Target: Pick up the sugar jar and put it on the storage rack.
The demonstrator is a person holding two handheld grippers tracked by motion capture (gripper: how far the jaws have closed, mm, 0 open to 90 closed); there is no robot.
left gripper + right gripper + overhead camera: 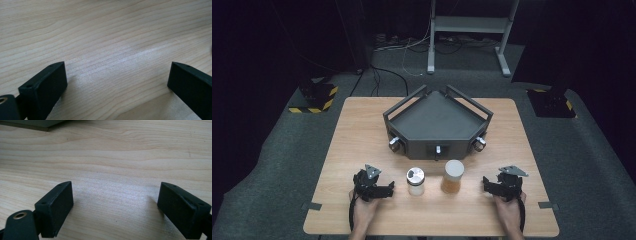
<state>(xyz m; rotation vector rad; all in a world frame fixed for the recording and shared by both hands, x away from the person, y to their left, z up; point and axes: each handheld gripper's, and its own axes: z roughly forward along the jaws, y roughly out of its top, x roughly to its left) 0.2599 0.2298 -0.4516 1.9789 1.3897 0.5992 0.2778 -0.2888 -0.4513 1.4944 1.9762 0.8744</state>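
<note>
Seen from the high view, light falls from above onto the table, which is evenly bright, while the floor and background sink into near black. The picture is soft and a little grainy; small details blur. In both gripper views the wood carries a pale sheen at the centre, the jaws throw soft shadows beside them, and their near ends at the bottom edge are out of focus.

No legible text, labels, brands or numbers appear on any surface; yellow-black hazard stripes mark the floor stands.
</note>
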